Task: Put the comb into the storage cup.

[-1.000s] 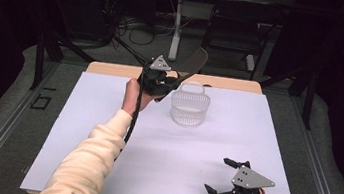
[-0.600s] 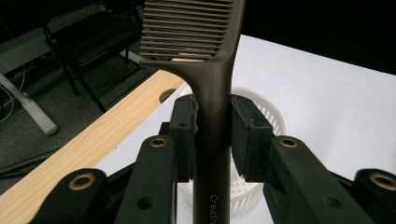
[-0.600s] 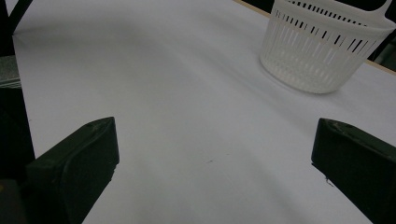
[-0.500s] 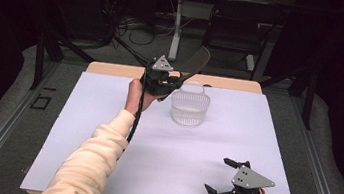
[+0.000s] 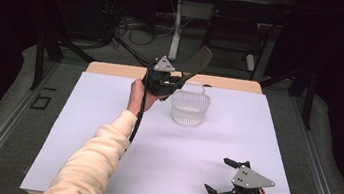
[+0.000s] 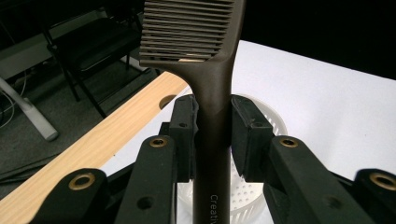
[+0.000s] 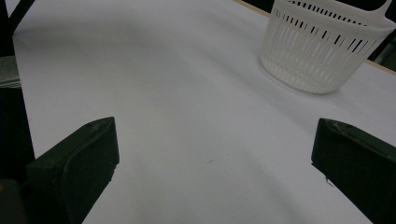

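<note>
Your left gripper is raised at the far side of the table, just left of the white basket, and its jaws are clamped on the handle of a dark brown comb. The comb's toothed end points up and away, past the basket's far rim toward the table's wooden edge. Your right gripper sits low near the front right corner of the white sheet, jaws spread wide and holding nothing, well apart from the basket.
</note>
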Action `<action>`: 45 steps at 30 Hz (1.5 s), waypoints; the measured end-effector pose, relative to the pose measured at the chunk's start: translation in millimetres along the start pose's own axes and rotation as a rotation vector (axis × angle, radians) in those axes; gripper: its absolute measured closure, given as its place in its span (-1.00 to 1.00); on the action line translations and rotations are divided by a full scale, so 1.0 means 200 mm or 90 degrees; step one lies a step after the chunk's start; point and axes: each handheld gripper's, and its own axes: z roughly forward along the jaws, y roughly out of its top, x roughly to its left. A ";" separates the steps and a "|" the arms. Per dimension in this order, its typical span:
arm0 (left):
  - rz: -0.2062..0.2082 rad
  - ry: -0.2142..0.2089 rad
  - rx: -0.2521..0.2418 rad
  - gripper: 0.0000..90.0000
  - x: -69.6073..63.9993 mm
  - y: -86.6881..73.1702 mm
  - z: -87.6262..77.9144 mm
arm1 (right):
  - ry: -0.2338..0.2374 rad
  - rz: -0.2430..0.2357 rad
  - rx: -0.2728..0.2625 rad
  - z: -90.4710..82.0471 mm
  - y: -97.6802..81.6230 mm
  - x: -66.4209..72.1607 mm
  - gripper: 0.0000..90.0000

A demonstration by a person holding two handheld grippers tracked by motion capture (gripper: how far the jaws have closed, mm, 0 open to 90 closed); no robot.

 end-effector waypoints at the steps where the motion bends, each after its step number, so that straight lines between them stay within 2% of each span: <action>1: -0.001 0.000 0.000 0.60 0.00 0.00 0.00 | 0.000 0.001 0.001 0.00 0.00 0.00 -1.00; 6: 0.003 0.004 -0.004 0.60 0.00 0.00 0.02 | 0.000 0.001 0.001 0.00 0.00 0.00 -1.00; 8: 0.003 -0.002 -0.007 0.60 0.00 0.00 0.02 | 0.000 0.001 0.002 0.00 0.00 0.00 -1.00; 24: 0.032 -0.013 -0.019 0.60 -0.01 0.01 0.08 | 0.000 0.002 0.002 0.00 0.00 0.00 -1.00; 39: 0.063 -0.012 -0.026 0.60 -0.02 0.03 0.14 | -0.001 0.003 0.000 0.00 0.00 0.00 -1.00; 45: 0.064 -0.011 -0.031 0.60 -0.02 0.04 0.16 | -0.002 0.001 -0.001 0.00 0.00 0.00 -1.00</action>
